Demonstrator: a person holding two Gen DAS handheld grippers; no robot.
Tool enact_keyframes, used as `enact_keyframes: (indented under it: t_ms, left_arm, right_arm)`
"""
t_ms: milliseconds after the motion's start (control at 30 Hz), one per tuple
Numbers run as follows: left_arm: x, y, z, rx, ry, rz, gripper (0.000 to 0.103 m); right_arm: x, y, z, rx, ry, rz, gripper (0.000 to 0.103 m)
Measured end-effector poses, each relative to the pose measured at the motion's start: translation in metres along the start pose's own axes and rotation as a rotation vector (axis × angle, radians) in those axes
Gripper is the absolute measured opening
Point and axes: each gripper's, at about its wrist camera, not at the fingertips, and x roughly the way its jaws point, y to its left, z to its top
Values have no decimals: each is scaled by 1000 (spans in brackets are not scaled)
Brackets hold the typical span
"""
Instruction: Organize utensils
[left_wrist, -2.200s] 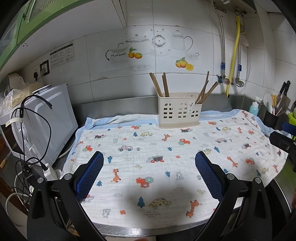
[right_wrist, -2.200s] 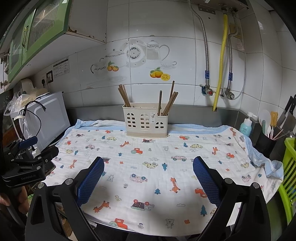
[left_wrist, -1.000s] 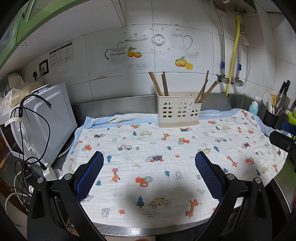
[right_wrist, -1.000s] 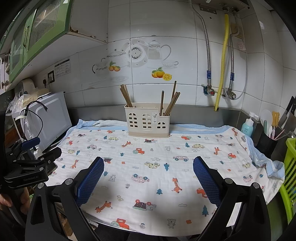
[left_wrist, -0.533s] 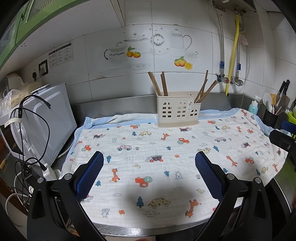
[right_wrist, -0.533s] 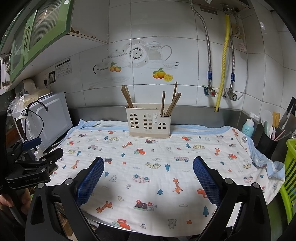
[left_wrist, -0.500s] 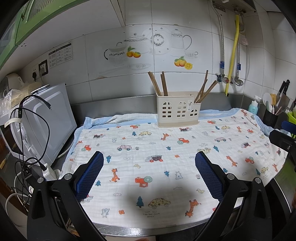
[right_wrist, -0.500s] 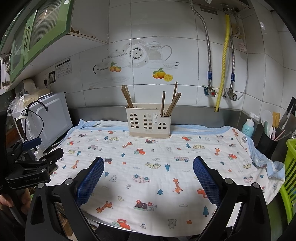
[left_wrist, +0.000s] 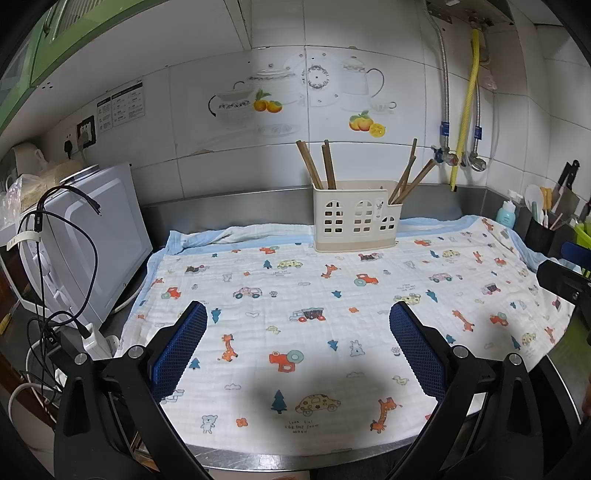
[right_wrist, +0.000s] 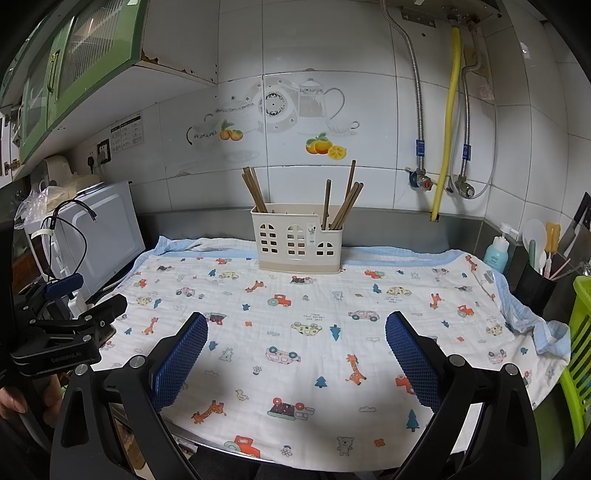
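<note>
A cream utensil holder (left_wrist: 356, 216) (right_wrist: 297, 238) with window cut-outs stands at the back of a cartoon-print cloth (left_wrist: 314, 314) (right_wrist: 314, 325). Brown wooden chopsticks (left_wrist: 319, 164) (right_wrist: 255, 188) lean in its left compartment, and more chopsticks (left_wrist: 408, 177) (right_wrist: 341, 199) lean in its right one. My left gripper (left_wrist: 299, 343) hangs open over the near edge of the cloth, nothing between its blue pads. My right gripper (right_wrist: 295, 347) is likewise open and empty, well short of the holder. The left gripper's body (right_wrist: 62, 339) shows at the left edge of the right wrist view.
A white microwave (left_wrist: 85, 236) (right_wrist: 96, 232) with dangling black cables (left_wrist: 48, 258) stands left of the cloth. At the right are a teal bottle (right_wrist: 496, 253), a black pot of tools (right_wrist: 535, 284) and a green basket (right_wrist: 580, 343). Pipes and a yellow hose (right_wrist: 447, 122) run down the tiled wall.
Both views have shifted only slightly; the right wrist view has drifted a little so the holder sits a bit further right. Both grippers stay open and empty.
</note>
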Motion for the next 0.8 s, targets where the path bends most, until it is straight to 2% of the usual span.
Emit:
enact_keyframes:
  t_ms: [800]
  left_arm:
    - [3,2,-2,-9,8,-8,98]
  right_arm:
    - [6,2,-4,-1,6,4,94]
